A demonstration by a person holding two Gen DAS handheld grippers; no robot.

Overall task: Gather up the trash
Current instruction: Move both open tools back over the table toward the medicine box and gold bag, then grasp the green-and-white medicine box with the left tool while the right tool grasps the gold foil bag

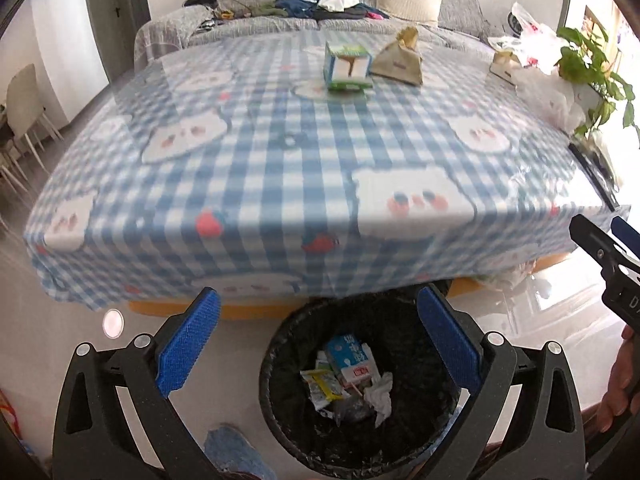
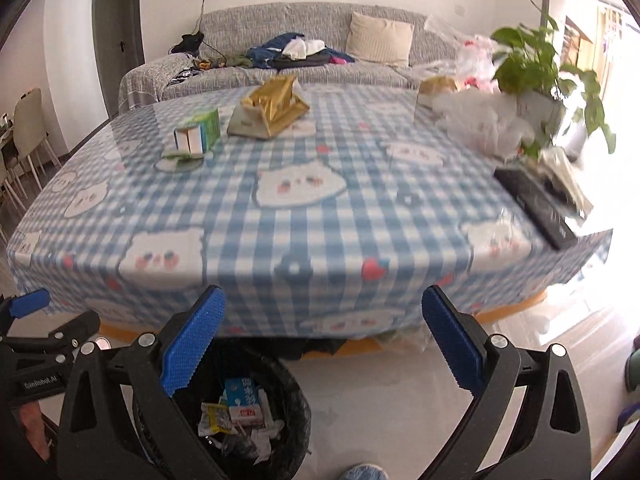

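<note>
The left gripper (image 1: 318, 334) is held with its blue-padded fingers spread wide and nothing between them, above the round bin lined with a black plastic bag (image 1: 280, 364), which stands on the pale glossy floor (image 1: 520, 320) just in front of the near table edge. The right gripper (image 2: 323, 334) is likewise seen spread apart and empty, to the right of the bin, over bare floor.

Inside the bin a blue-and-white milk carton (image 1: 352, 360) with a red label is seen on top of a yellow-green wrapper (image 1: 322, 386) and crumpled white tissue (image 1: 380, 396); the print on them is too small to be read.

The table covered by a blue-and-white checked cloth with cartoon bears (image 1: 280, 152) is left largely bare across its near half. Toward its far side a small green-and-white carton (image 1: 347, 67) lies just beside a crumpled beige-and-gold paper bag (image 1: 400, 60). Along the right edge a flat black box (image 2: 536, 208) is placed near the corner, behind it white plastic bags (image 2: 480, 120) and a leafy green potted plant (image 2: 532, 64).

A grey sofa strewn with clothes (image 2: 304, 56) is set close behind the table. Partial lettering can be made out on the left gripper's body in the right wrist view, but not read with certainty.
</note>
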